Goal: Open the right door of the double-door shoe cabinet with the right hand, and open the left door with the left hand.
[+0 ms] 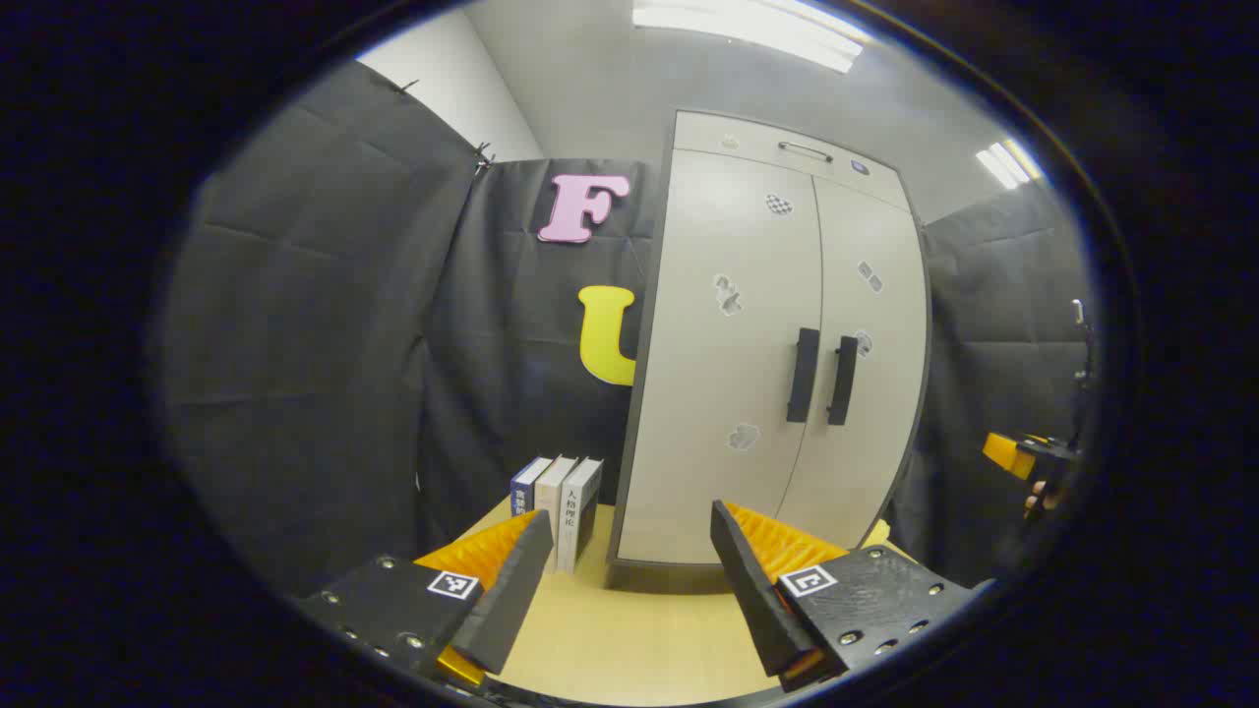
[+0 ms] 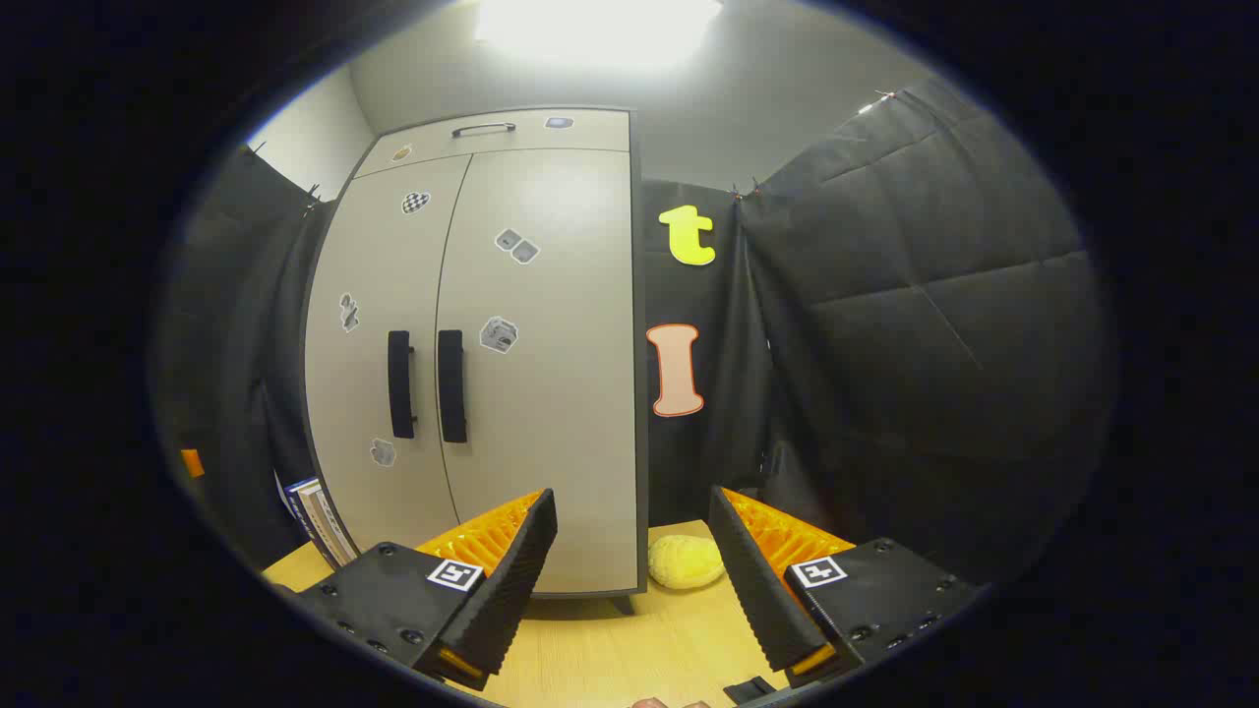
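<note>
A pale grey double-door shoe cabinet (image 1: 767, 344) stands on the wooden table, both doors closed. Two black vertical handles sit side by side at the middle seam: the left door handle (image 1: 803, 375) and the right door handle (image 1: 842, 380). In the right gripper view the same cabinet (image 2: 492, 344) shows its left handle (image 2: 399, 383) and right handle (image 2: 451, 385). My left gripper (image 1: 629, 570) is open, well short of the cabinet, with nothing between its fingers. My right gripper (image 2: 634, 551) is open too, off the cabinet's right front corner. The right gripper (image 1: 1023, 457) also appears at the far right of the left gripper view.
Three books (image 1: 556, 506) stand upright against the cabinet's left side. A yellow plush lump (image 2: 686, 560) lies on the table (image 2: 629, 649) by the cabinet's right corner. A drawer with a metal handle (image 1: 805, 150) tops the cabinet. Black cloth walls close in on both sides.
</note>
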A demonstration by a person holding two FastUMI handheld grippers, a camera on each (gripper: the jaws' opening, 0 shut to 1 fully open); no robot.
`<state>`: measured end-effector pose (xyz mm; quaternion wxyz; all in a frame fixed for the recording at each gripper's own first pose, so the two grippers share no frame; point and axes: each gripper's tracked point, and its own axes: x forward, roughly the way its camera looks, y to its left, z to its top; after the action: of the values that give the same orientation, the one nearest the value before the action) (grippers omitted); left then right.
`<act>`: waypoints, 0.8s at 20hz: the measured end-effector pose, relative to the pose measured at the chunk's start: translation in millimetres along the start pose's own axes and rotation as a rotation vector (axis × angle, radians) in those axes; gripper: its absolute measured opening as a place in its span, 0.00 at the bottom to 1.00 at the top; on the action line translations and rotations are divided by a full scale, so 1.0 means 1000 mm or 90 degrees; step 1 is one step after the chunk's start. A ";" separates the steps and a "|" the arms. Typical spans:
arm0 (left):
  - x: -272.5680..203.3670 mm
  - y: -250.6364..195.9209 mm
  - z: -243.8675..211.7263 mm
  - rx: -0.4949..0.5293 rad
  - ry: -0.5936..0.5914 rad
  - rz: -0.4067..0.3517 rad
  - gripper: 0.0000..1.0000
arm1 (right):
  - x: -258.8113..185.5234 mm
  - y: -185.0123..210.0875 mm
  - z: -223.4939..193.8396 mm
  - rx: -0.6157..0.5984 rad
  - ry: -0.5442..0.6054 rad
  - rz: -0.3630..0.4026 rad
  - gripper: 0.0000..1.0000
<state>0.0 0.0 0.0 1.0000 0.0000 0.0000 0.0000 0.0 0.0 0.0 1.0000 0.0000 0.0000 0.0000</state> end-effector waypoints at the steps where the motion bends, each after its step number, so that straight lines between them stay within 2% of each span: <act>1: 0.000 -0.001 -0.002 0.005 0.005 -0.002 0.95 | 0.000 0.002 -0.001 0.003 0.002 0.003 0.98; 4: 0.003 -0.010 -0.004 -0.011 0.014 -0.018 0.95 | 0.000 0.005 -0.004 -0.002 0.013 0.007 0.98; 10: 0.005 -0.018 -0.007 0.001 0.007 -0.026 0.94 | -0.003 0.009 0.000 -0.007 0.018 0.015 0.98; 16: 0.003 -0.025 -0.018 0.005 0.014 -0.037 0.95 | 0.007 0.015 0.012 0.025 0.003 0.020 0.98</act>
<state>3.1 -25.4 -18.4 0.9995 0.0041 0.0110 -0.0293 7.3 14.9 11.9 0.9997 0.0196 0.0021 0.0161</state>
